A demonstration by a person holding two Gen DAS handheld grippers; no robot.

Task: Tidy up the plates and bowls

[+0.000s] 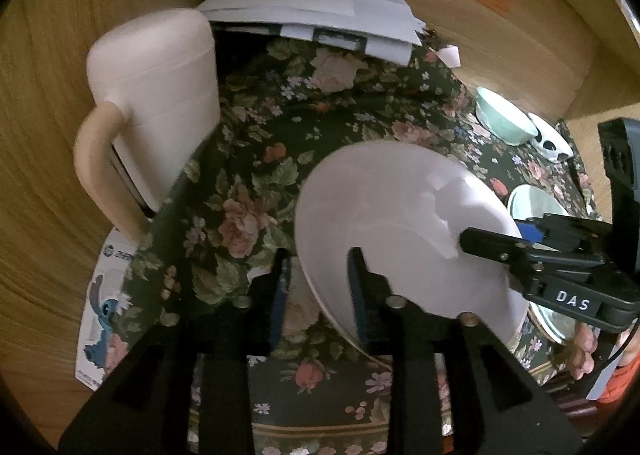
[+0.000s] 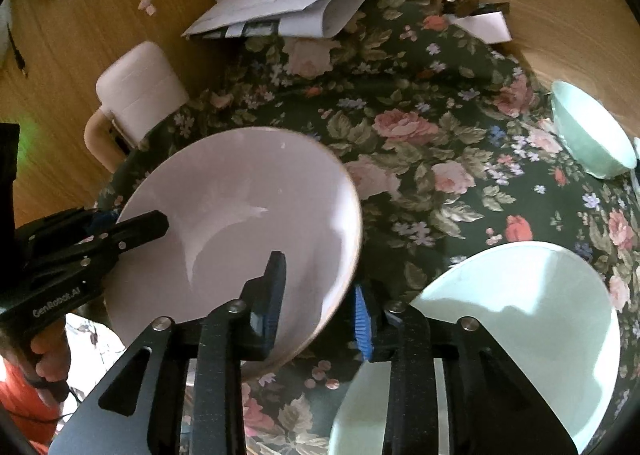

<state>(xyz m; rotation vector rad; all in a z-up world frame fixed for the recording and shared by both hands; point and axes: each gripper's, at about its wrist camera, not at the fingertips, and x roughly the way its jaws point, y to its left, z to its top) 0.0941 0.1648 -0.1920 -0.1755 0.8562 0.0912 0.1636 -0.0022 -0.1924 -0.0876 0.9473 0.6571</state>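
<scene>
A white plate (image 1: 400, 223) is held tilted above the floral tablecloth; it also shows in the right wrist view (image 2: 240, 223). My left gripper (image 1: 320, 295) has its fingers on either side of the plate's near rim, with a gap showing. My right gripper (image 2: 320, 303) straddles the opposite rim in the same way, and appears in the left wrist view (image 1: 492, 243) with one finger over the plate. A pale green plate (image 2: 520, 315) lies on the cloth under my right gripper. A green bowl (image 2: 592, 139) stands at the far right.
A cream jug (image 1: 156, 107) with a handle stands at the left by the wooden wall. A pile of papers (image 1: 312, 11) lies at the back. A black-and-white patterned bowl (image 1: 552, 139) sits beside the green bowl (image 1: 504, 119).
</scene>
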